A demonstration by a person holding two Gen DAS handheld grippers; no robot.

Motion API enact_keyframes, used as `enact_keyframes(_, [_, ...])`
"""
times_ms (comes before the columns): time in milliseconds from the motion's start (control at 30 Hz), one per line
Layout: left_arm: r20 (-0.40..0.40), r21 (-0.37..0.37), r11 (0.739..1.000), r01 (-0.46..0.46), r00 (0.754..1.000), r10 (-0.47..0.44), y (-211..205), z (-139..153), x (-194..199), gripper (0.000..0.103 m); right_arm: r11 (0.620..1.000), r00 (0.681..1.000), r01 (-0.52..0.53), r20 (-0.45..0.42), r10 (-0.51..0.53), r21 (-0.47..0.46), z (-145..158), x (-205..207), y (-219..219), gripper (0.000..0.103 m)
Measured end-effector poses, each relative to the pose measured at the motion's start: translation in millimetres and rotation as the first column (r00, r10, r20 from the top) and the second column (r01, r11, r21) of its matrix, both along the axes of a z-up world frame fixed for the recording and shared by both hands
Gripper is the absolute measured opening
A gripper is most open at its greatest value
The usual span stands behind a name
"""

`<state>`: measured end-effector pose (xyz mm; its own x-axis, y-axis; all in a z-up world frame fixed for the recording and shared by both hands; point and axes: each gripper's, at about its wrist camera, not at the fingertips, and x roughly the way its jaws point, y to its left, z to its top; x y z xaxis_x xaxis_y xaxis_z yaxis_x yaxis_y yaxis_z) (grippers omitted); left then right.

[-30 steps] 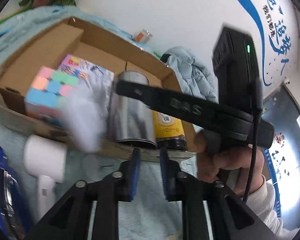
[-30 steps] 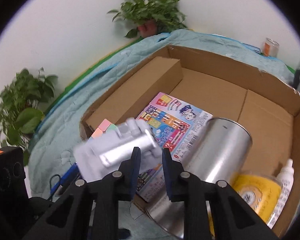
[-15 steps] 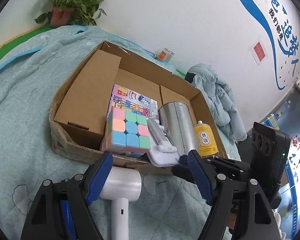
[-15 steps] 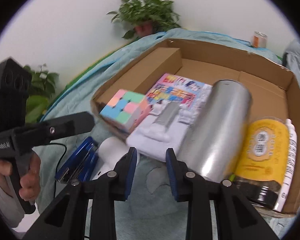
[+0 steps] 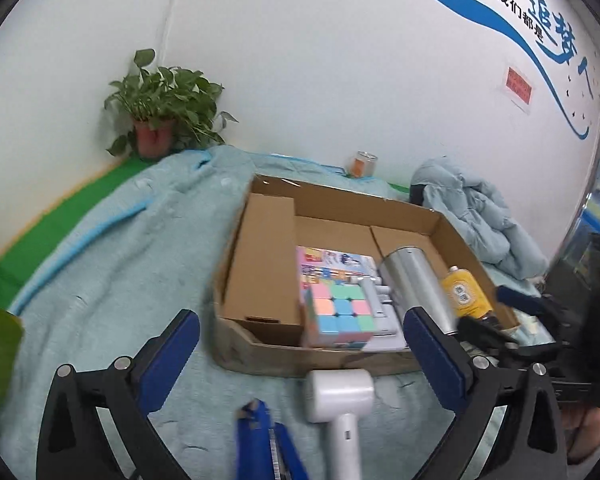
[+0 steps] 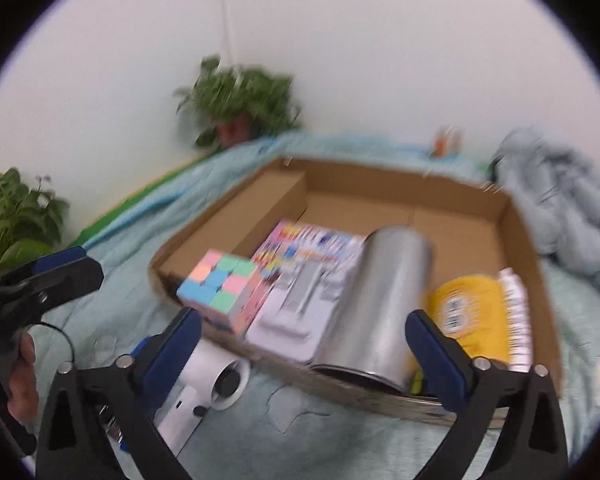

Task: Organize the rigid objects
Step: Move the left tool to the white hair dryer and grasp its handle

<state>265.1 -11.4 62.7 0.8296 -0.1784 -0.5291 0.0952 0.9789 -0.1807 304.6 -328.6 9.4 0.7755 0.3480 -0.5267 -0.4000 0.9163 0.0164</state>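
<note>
Left wrist view shows the left tool (image 5: 300, 344) spread wide and empty directly over the white hair dryer (image 5: 338, 396), which lies outside the cardboard box (image 5: 260, 344), just near of its front wall, handle running toward the camera. Right tool (image 6: 302, 344), equally wide and empty, has the dryer at its lower left, so the left looks nearer.

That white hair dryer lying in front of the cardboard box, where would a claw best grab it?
Probably the handle. The white hair dryer lies flat on the teal blanket, its fat barrel toward the cardboard box and its slimmer handle pointing back toward the open left claw. Come from above, fingers straddling the handle crosswise; the barrel looks too wide and round.
</note>
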Motion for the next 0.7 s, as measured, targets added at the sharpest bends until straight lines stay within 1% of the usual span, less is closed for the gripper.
enact_keyframes(100, [-0.058, 0.009, 1.0, -0.023, 0.998, 0.023, 13, -3, 1, 0.103, 0.998, 0.996, 0.064, 0.057, -0.063, -0.017, 6, -22, -5, 0.102])
enact_keyframes(133, [-0.078, 0.003, 1.0, -0.025, 0.997, 0.025, 17, -5, -1, 0.103, 0.997, 0.996, 0.075, 0.057, -0.074, -0.009, 6, -25, -6, 0.102])
enact_keyframes(167, [-0.101, -0.008, 1.0, -0.02, 0.995, 0.019, 21, -9, -3, 0.103, 0.998, 0.997, 0.069, 0.04, -0.07, 0.012, 5, -30, -7, 0.102])
enact_keyframes(267, [-0.189, -0.045, 0.999, 0.014, 0.982, -0.022, 29, -29, -8, 0.103, 0.998, 0.998, -0.013, -0.064, 0.017, 0.065, -11, -38, 1, 0.102])
enact_keyframes(300, [-0.224, -0.052, 0.998, 0.018, 0.974, -0.029, 32, -38, -9, 0.103, 0.994, 0.989, -0.058, -0.128, 0.07, 0.093, -24, -41, 9, 0.102])
enact_keyframes(333, [-0.275, -0.056, 0.998, 0.02, 0.961, -0.035, 33, -49, -10, 0.103, 0.991, 0.981, -0.074, -0.171, 0.092, 0.112, -33, -43, 14, 0.102])
enact_keyframes(367, [-0.303, -0.055, 0.998, 0.021, 0.952, -0.037, 34, -58, -10, 0.102, 0.988, 0.971, -0.079, -0.216, 0.106, 0.13, -43, -45, 20, 0.102])
enact_keyframes(400, [-0.328, -0.051, 0.999, 0.019, 0.944, -0.035, 34, -65, -13, 0.102, 0.985, 0.952, -0.084, -0.281, 0.124, 0.15, -59, -46, 29, 0.101])
enact_keyframes(433, [-0.336, -0.048, 0.999, 0.014, 0.941, -0.029, 34, -70, -18, 0.102, 0.985, 0.941, -0.083, -0.314, 0.128, 0.154, -68, -46, 36, 0.096])
enact_keyframes(467, [-0.334, -0.046, 0.999, 0.012, 0.942, -0.027, 34, -73, -24, 0.102, 0.987, 0.93, -0.073, -0.347, 0.12, 0.144, -78, -45, 44, 0.088])
enact_keyframes(500, [-0.328, -0.042, 0.999, 0.013, 0.944, -0.026, 33, -76, -28, 0.102, 0.989, 0.925, -0.066, -0.363, 0.111, 0.134, -83, -45, 48, 0.083])
enact_keyframes(533, [-0.323, -0.034, 0.999, 0.013, 0.946, -0.023, 33, -76, -33, 0.102, 0.991, 0.92, -0.056, -0.38, 0.098, 0.12, -90, -43, 55, 0.072])
enact_keyframes(567, [-0.318, -0.029, 1.0, 0.011, 0.948, -0.02, 32, -75, -38, 0.102, 0.993, 0.917, -0.046, -0.39, 0.086, 0.109, -95, -40, 59, 0.064])
enact_keyframes(600, [-0.314, -0.031, 0.999, 0.014, 0.949, -0.023, 33, -73, -41, 0.102, 0.995, 0.911, -0.035, -0.405, 0.071, 0.097, -101, -37, 64, 0.06])
enact_keyframes(633, [-0.309, -0.036, 0.999, 0.018, 0.951, -0.028, 33, -71, -44, 0.102, 0.995, 0.906, -0.03, -0.418, 0.067, 0.092, -105, -35, 66, 0.05])
enact_keyframes(667, [-0.305, -0.041, 0.999, 0.016, 0.952, -0.028, 34, -68, -47, 0.102, 0.995, 0.898, -0.035, -0.434, 0.072, 0.093, -110, -34, 70, 0.041])
enact_keyframes(700, [-0.302, -0.046, 0.999, 0.014, 0.953, -0.028, 34, -64, -48, 0.102, 0.993, 0.895, -0.045, -0.437, 0.087, 0.106, -112, -34, 72, 0.038])
